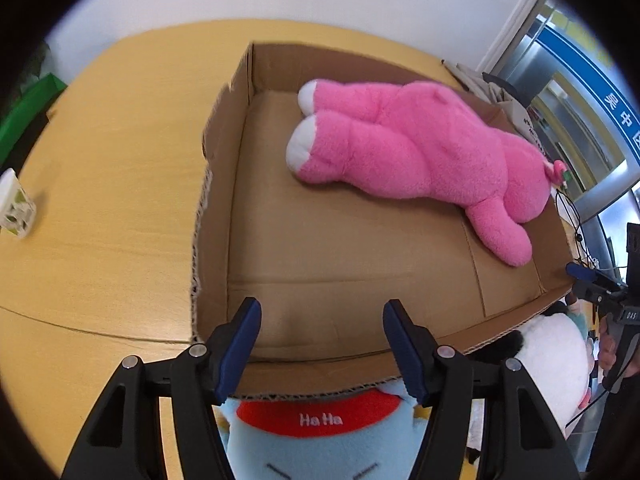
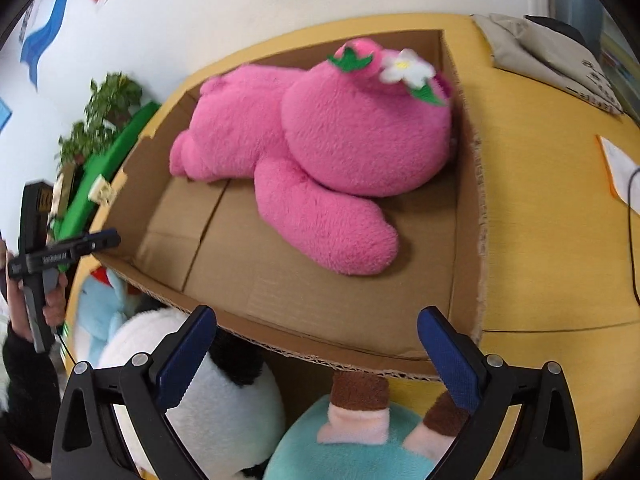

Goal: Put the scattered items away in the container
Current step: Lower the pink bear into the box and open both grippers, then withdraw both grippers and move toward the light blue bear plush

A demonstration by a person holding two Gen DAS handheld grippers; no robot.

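Observation:
An open cardboard box (image 1: pixel 224 184) (image 2: pixel 468 216) sits on a yellow wooden table. A big pink plush (image 1: pixel 420 148) (image 2: pixel 320 140) with a white flower lies inside it. My left gripper (image 1: pixel 324 344) is open above the box's near wall, with nothing between its pads. Just below it lies a light blue plush (image 1: pixel 320 444) (image 2: pixel 100 308) with a red "Ha Ha" band. My right gripper (image 2: pixel 320 360) is open over the same near wall. Under it lie a white-and-black plush (image 2: pixel 224 400) (image 1: pixel 552 360) and a teal plush (image 2: pixel 360 452) with brown feet. Neither gripper touches a plush.
A small white carton (image 1: pixel 16 204) stands on the table (image 1: pixel 112 200) at the left. A green box (image 2: pixel 116 156) and a plant (image 2: pixel 104 108) are behind the cardboard box. Beige bags (image 2: pixel 552 52), a paper (image 2: pixel 620 172) and a black cable (image 2: pixel 632 240) lie at the right.

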